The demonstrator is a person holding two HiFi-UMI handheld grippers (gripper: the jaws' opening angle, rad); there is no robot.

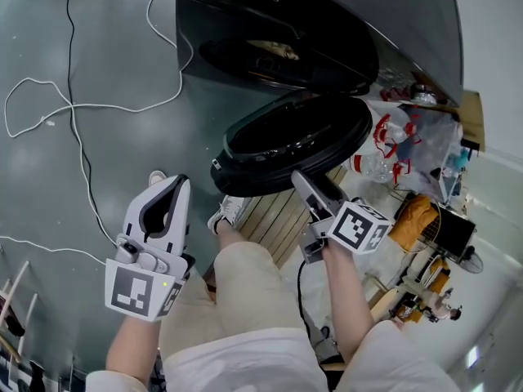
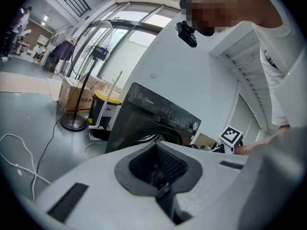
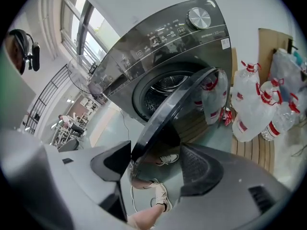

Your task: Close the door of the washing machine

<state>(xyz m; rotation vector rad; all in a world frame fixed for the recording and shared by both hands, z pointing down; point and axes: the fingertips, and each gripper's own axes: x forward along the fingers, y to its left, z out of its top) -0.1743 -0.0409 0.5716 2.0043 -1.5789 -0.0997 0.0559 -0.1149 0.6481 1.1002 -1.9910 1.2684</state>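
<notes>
right tongs (image 3: pixel 153 166) are released, jaws apart, with the rim of the round black glass-fronted door (image 3: pixel 178 99) standing between them, nearer one pad; i cannot tell if it touches. in the head view these tongs reach up to the door's near edge. left tongs (image 2: pixel 157 152) are clenched on nothing, held low over the grey floor (image 1: pixel 114 39), well apart from the door. the door hangs swung open in front of the dark front-loading washing machine (image 1: pixel 327 23), drum opening uncovered. clear plastic bottles with red labels (image 3: pixel 254 107) stand just beside the machine, and a thin white cable (image 1: pixel 122 109) trails across the floor.
</notes>
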